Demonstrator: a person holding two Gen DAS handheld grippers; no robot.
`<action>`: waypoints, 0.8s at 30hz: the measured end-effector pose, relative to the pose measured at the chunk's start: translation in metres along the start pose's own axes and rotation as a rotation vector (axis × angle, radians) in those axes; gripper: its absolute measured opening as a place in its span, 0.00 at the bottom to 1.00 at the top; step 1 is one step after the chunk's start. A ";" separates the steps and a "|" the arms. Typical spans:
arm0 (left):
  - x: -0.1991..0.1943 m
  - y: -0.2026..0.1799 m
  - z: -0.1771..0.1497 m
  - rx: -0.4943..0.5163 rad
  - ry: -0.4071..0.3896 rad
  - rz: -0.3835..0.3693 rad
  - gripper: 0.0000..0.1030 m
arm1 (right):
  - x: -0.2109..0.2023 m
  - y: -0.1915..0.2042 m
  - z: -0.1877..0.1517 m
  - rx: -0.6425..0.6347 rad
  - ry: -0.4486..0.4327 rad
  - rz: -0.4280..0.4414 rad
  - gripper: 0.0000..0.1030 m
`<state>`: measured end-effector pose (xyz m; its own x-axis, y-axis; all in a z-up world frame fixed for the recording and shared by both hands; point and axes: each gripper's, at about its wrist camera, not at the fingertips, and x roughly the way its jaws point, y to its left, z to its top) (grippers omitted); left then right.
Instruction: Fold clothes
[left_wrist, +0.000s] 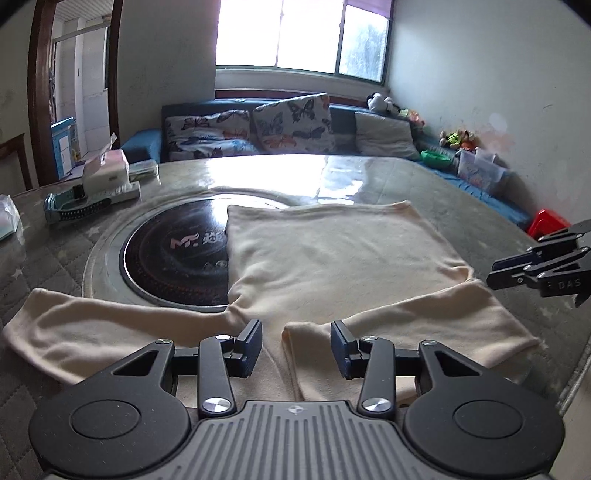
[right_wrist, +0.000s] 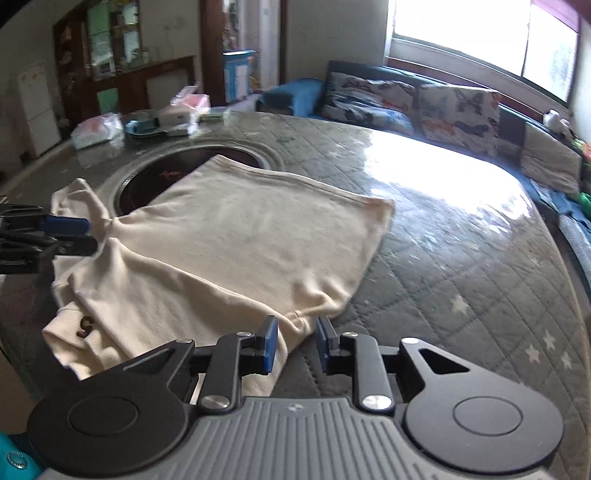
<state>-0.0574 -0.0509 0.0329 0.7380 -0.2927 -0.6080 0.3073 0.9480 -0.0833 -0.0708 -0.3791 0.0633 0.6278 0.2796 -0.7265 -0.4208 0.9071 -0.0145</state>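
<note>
We read "MF" in pale pink letters, followed by characters cut off by cloth, on the black round hob plate (left_wrist: 173, 254) set into the surface. We read "DAS" on the right claw (left_wrist: 517, 275), and a dark "5" on the cream shirt (right_wrist: 85, 322).

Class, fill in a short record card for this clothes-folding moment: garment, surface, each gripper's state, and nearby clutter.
Garment: cream shirt, lying flat, one sleeve folded inward
Surface: quilted table cover with a round black hotplate partly under the shirt
Left gripper: open, over the shirt's near edge
Right gripper: open, at the shirt's corner
Clutter: boxes and packets at the table's far side
</note>
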 end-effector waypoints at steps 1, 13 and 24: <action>0.001 0.001 0.000 -0.004 0.005 0.002 0.42 | 0.003 0.001 0.001 -0.021 -0.004 0.012 0.21; 0.009 -0.005 0.001 0.042 0.019 -0.006 0.25 | 0.032 0.007 0.010 -0.199 0.034 0.137 0.15; 0.023 -0.013 -0.005 0.153 0.013 0.048 0.15 | 0.020 0.003 0.008 -0.174 0.015 0.070 0.04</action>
<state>-0.0473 -0.0694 0.0163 0.7467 -0.2451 -0.6184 0.3608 0.9303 0.0669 -0.0540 -0.3681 0.0541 0.5837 0.3342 -0.7400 -0.5709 0.8170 -0.0814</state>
